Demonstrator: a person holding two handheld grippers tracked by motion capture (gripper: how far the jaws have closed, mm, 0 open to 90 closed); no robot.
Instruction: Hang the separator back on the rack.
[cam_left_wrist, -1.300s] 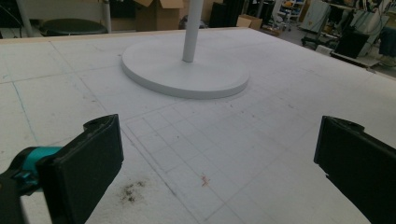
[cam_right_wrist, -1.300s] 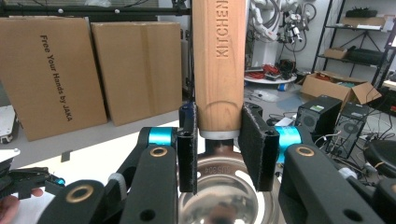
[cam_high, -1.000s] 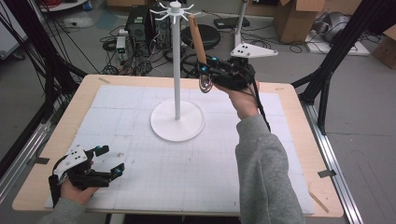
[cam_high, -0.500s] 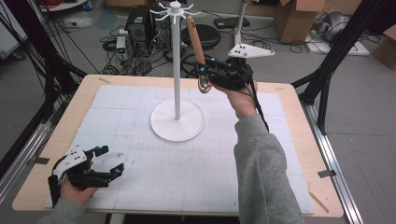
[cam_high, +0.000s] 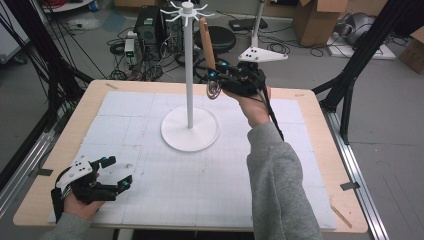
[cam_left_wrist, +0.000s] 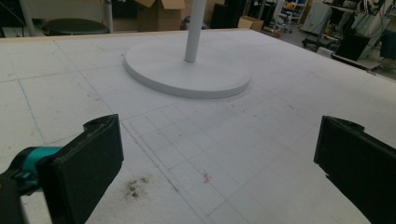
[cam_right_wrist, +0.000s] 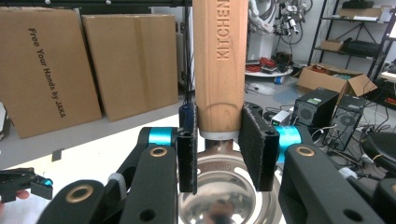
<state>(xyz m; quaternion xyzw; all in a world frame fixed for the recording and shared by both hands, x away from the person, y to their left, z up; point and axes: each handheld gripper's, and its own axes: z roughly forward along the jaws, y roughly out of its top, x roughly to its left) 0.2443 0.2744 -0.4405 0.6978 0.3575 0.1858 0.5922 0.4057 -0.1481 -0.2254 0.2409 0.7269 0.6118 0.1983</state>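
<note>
A white hook stand (cam_high: 189, 70) rises from a round base (cam_high: 190, 129) at the table's middle; its spoked top (cam_high: 186, 8) is high in the high view. My right gripper (cam_high: 214, 75) is raised just right of the pole, shut on a utensil with a wooden handle (cam_high: 206, 37) pointing up and a steel bowl (cam_high: 214, 90) below. In the right gripper view the pads (cam_right_wrist: 187, 144) clamp the handle's (cam_right_wrist: 218, 60) lower end above the steel bowl (cam_right_wrist: 219, 196). My left gripper (cam_high: 114, 172) rests open at the front left, holding nothing; its jaws (cam_left_wrist: 79, 172) frame the base (cam_left_wrist: 187, 74).
The white gridded mat (cam_high: 200, 185) covers the wooden table (cam_high: 320, 165). Computers, cables and a stool (cam_high: 220, 37) stand on the floor beyond the far edge. Cardboard boxes (cam_right_wrist: 88, 60) are behind in the right gripper view.
My right gripper has carried the utensil a little left toward the stand's pole, and the handle has tipped more upright. The left gripper has stayed put.
</note>
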